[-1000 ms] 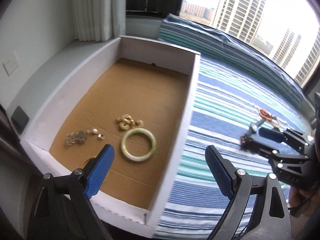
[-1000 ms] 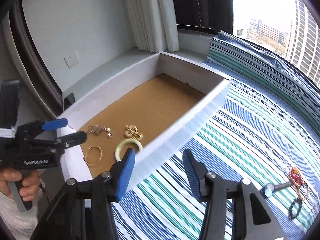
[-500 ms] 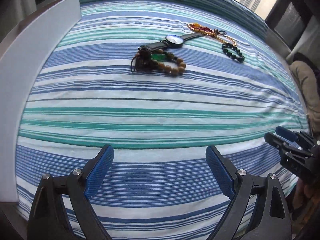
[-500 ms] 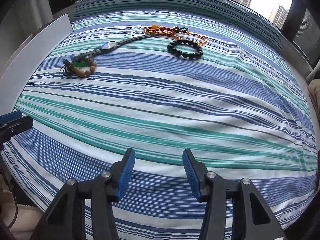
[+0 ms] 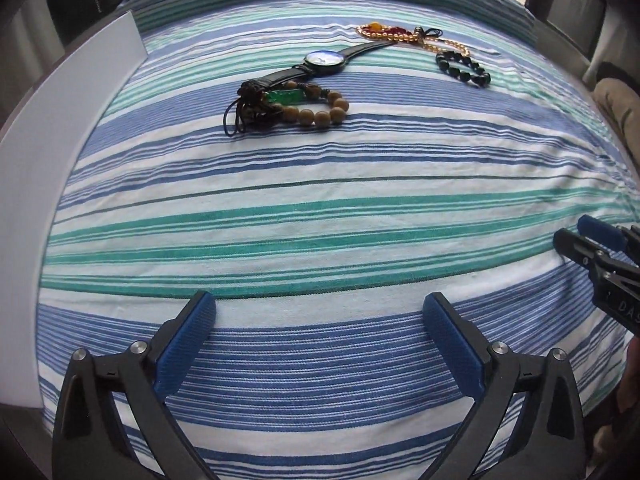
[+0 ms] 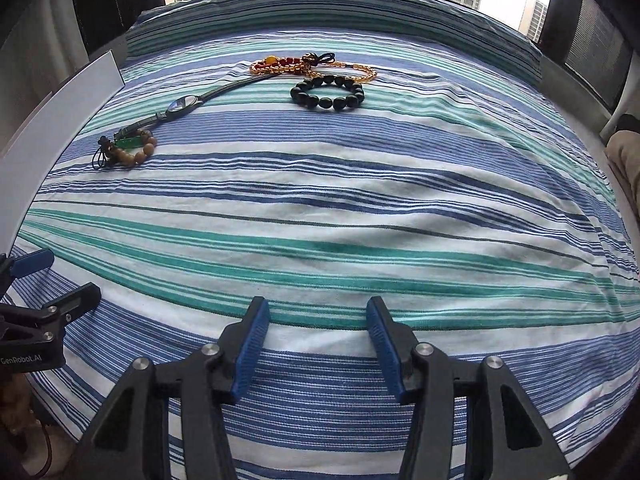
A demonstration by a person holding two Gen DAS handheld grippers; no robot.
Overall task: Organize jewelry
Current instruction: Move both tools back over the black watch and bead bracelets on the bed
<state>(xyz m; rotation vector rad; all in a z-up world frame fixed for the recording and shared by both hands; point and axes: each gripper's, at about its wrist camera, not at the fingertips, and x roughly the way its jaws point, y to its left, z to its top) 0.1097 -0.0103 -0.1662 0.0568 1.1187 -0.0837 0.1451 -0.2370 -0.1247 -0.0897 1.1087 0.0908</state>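
Two handheld grippers hover over a bed covered in a blue, teal and white striped sheet [image 5: 320, 216]. The left gripper [image 5: 320, 320] has its blue-padded fingers spread wide apart and holds nothing. The right gripper [image 6: 318, 320] is also parted, less widely, and equally empty. Both sit well short of the jewelry, likely because nothing has been chosen for pickup yet.

The wristwatch [image 5: 325, 60] lies flat at the far side of the sheet and serves as landmark. Touching the near end of its strap is a wooden bead bracelet [image 5: 316, 110] with a green stone and dark cords. Beyond the watch's far strap end lies a tangle of amber and red beads [image 5: 394, 34]. Just beside that, nearer than the tangle, sits a black bead bracelet [image 5: 462, 68]. Left of the watch, a white box wall [image 5: 60, 132] runs along the sheet's edge, probably where pieces are to go.
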